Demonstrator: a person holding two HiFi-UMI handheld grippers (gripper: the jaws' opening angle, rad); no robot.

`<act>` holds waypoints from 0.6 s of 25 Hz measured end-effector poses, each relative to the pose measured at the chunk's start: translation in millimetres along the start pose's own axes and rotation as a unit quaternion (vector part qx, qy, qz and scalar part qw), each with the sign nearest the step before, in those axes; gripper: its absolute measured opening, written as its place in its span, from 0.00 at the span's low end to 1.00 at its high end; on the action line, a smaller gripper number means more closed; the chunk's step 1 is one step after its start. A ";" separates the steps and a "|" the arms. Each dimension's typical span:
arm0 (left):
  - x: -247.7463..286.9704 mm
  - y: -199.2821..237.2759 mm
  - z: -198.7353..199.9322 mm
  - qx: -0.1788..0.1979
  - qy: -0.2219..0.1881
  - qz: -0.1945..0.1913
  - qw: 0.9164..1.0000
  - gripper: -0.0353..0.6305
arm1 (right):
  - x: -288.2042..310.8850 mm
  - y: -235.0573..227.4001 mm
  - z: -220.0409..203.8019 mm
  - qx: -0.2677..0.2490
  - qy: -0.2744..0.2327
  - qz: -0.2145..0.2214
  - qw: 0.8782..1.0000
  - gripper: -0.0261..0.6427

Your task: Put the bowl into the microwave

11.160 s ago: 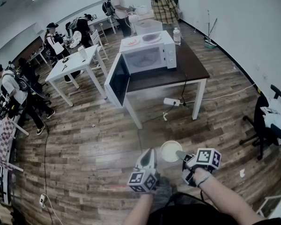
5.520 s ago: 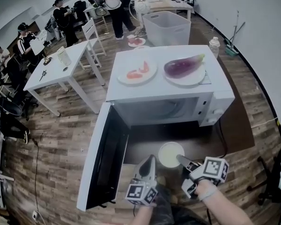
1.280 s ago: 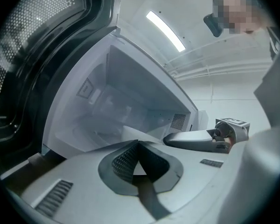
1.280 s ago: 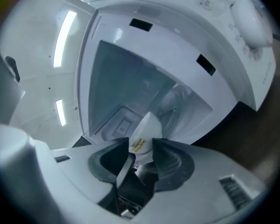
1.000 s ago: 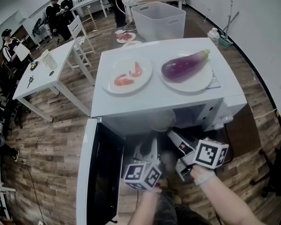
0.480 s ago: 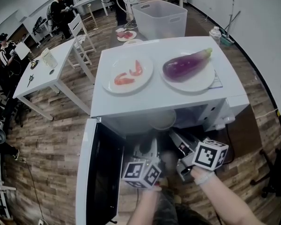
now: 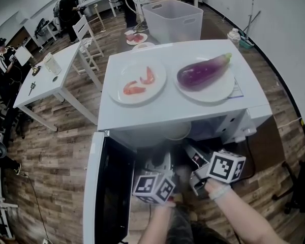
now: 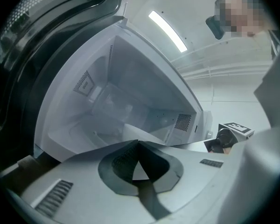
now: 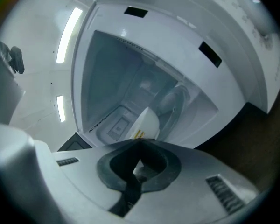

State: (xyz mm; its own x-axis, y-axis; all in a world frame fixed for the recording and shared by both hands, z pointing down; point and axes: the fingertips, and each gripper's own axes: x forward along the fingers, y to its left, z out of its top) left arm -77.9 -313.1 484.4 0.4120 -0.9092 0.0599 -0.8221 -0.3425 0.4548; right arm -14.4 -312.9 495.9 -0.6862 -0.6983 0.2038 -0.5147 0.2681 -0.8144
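Note:
The white bowl (image 7: 178, 131) sits just inside the mouth of the open white microwave (image 7: 168, 108). In the right gripper view the bowl (image 9: 147, 120) shows a yellow print and lies right beyond my fingertips, with its lower edge hidden by the jaws. My right gripper (image 7: 189, 149) (image 9: 140, 142) is shut, and nothing shows between its tips. My left gripper (image 7: 162, 160) (image 8: 139, 142) is also shut and empty, and it points into the bare left part of the cavity. The microwave door (image 7: 112, 187) hangs open at the left.
On top of the microwave stand a plate with an eggplant (image 7: 203, 72) and a plate with red pieces (image 7: 137, 80). A clear plastic bin (image 7: 173, 19) stands behind. A white table (image 7: 51, 75) and chairs are at the left, with people at the back.
From the oldest frames, the bowl went from the room's middle to the microwave, held by my right gripper. Over the last second the bowl and both grippers have kept their places.

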 end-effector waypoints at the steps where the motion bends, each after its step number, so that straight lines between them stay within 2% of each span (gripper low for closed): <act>1: 0.5 0.3 0.2 0.000 0.001 0.000 1.000 0.05 | 0.7 -0.8 0.1 0.001 -0.001 -0.002 1.000 0.04; 15: 13.6 7.7 1.8 -0.004 0.003 -0.011 1.000 0.05 | 15.4 -6.3 13.8 0.013 -0.020 -0.016 1.000 0.04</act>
State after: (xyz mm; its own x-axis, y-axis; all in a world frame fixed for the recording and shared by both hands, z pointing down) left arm -79.3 -328.5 487.2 0.4320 -0.9002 0.0551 -0.8096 -0.3601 0.4636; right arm -14.7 -334.5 496.7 -0.6489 -0.7320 0.2079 -0.5214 0.2288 -0.8221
